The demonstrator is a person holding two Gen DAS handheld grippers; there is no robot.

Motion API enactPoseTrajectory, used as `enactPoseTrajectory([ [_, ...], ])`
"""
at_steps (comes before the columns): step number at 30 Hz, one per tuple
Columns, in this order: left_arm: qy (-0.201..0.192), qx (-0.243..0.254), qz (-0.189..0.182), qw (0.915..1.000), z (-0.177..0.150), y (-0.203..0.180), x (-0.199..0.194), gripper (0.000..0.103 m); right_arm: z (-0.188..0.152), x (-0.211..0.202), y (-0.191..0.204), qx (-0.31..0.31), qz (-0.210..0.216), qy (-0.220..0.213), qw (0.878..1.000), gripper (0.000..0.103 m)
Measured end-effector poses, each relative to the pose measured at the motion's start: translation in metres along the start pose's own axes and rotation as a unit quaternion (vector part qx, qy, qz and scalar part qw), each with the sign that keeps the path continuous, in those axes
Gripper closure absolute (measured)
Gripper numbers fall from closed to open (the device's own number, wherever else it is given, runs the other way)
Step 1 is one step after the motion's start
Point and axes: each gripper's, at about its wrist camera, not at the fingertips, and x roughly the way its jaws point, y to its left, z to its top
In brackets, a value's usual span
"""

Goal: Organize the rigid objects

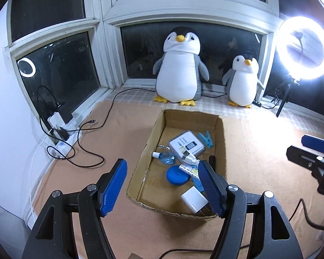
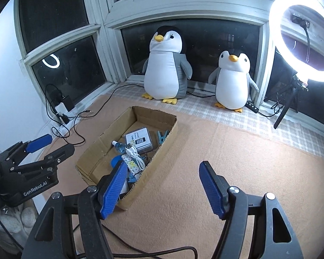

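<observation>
Cardboard box (image 1: 153,133), long axis toward the window, beneath empty, spread left gripper (image 1: 162,185) and right gripper (image 2: 163,185).

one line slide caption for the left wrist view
Open left gripper above a brown cardboard box holding small blue and white items.

The box (image 1: 219,142) is seen to be matt corrugated cardboard. A soft peach cloth (image 1: 123,133) is spread beneath; ribbed blue plastic pads (image 1: 115,186) are fitted.

Your surface: peach blanket (image 1: 110,133) | on it: cardboard box (image 1: 220,142), black cables (image 1: 86,151) | far edge: two plush penguins (image 1: 179,69)
</observation>
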Motion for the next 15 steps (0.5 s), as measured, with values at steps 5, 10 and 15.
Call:
enactPoseTrajectory([
  [5, 0.000, -0.001, -0.002, 1.0000, -0.0009, -0.0009, -0.0048, 0.031, -0.0013, -0.0038, 0.0050, -0.008, -0.008, -0.004, 1.000, 0.034],
  [10, 0.005, 0.001, -0.002, 1.0000, -0.0031, -0.0016, -0.0038, 0.031, -0.0016, -0.0044, 0.0059, -0.008, -0.011, -0.005, 1.000, 0.031],
  [15, 0.006, 0.001, -0.002, 1.0000, -0.0036, -0.0015, -0.0035, 0.031, -0.0026, -0.0032, 0.0028, -0.004, -0.014, -0.001, 1.000, 0.029],
])
